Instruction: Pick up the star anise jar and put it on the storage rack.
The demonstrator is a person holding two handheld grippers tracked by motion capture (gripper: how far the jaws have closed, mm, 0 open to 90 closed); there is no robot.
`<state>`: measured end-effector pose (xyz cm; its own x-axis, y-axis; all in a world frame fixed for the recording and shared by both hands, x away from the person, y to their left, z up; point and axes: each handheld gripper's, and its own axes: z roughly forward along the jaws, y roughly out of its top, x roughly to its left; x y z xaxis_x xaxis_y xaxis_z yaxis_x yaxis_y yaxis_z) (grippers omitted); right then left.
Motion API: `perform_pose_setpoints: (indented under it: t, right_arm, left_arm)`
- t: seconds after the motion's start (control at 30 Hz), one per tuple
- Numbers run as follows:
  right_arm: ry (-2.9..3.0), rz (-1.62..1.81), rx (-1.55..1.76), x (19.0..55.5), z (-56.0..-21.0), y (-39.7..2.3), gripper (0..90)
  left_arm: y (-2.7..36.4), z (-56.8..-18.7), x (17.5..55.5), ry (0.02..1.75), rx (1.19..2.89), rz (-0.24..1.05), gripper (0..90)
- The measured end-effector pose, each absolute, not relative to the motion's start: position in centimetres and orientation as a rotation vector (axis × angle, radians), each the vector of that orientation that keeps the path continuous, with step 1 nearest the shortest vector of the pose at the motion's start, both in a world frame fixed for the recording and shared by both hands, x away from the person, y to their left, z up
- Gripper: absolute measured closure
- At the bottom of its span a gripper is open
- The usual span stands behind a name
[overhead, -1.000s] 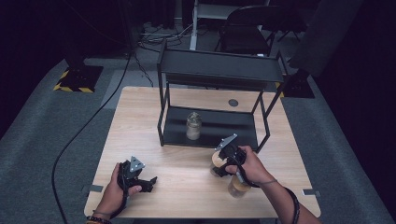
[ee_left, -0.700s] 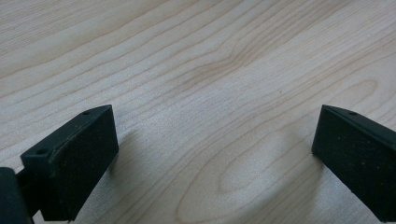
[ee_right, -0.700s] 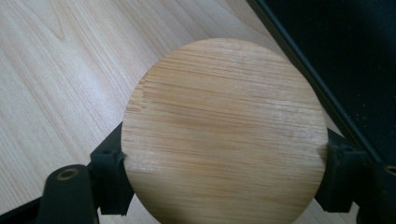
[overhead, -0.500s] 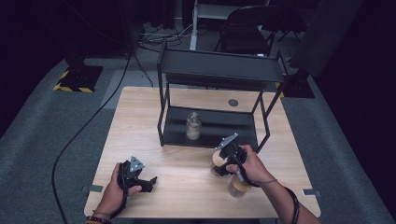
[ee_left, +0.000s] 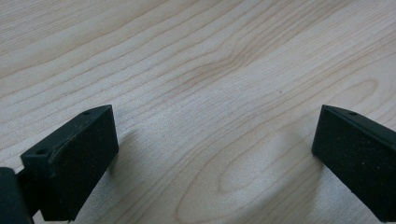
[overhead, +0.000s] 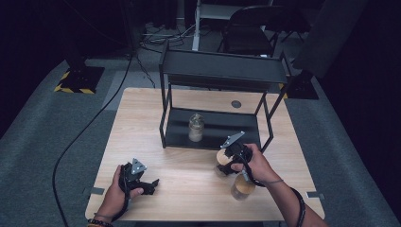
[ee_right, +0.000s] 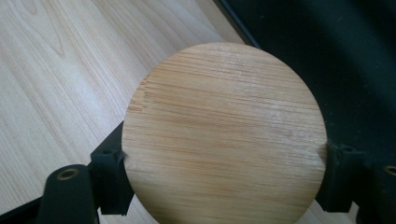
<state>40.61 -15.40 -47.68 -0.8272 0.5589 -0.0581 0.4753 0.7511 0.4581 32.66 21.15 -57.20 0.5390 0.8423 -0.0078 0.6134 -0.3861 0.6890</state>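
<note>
**Bamboo-lidded jar being held at the rack's front edge**

Bamboo is being gripped: the round lid [ee_right: 224, 135] of a jar [overhead: 223, 163] is being clamped across its width by the right gripper [overhead: 235, 152], whose jaws are pressing on opposite sides of the rim. The jar is being held just in front of the black rack [overhead: 222, 75], near the right end of its lower shelf [overhead: 222, 130]; whether its base is touching the table [overhead: 189, 189] cannot be told. A second jar [overhead: 243, 187] with a like lid is standing nearer the person than the rack, just beside the right hand [overhead: 257, 166]. A third jar [overhead: 196, 127] is already standing on the lower shelf, left of centre.

The work in hand is judged to be the setting of the gripped jar onto that shelf. For this to be done well, the lid should be kept level and the squeeze kept firm, since only the lid is being held and the glass body is hanging below it. The jar should be lifted clear of the shelf's front lip, carried in to the right of the third jar, kept apart from the right-hand post, and released only once the base is seated.

The left gripper [overhead: 137, 178] is being rested well to the left of the rack's front, its jaws spread wide over bare wood with nothing between them.
</note>
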Motion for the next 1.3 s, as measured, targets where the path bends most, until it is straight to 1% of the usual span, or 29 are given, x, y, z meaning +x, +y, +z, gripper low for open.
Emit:
perform_pose_setpoints:
  t: [0.43, 1.3]
  right_arm:
    - [2.716, 0.676, 0.789, 41.8, -45.0, -15.3, 23.9]
    - [2.665, 0.69, 0.825, 45.3, -44.1, -15.0, 24.0]
  left_arm:
    - [21.2, -57.2, 32.7, 1.17, 2.132, 0.457, 0.0]
    - [21.2, -57.2, 32.7, 1.169, 2.133, 0.457, 0.0]
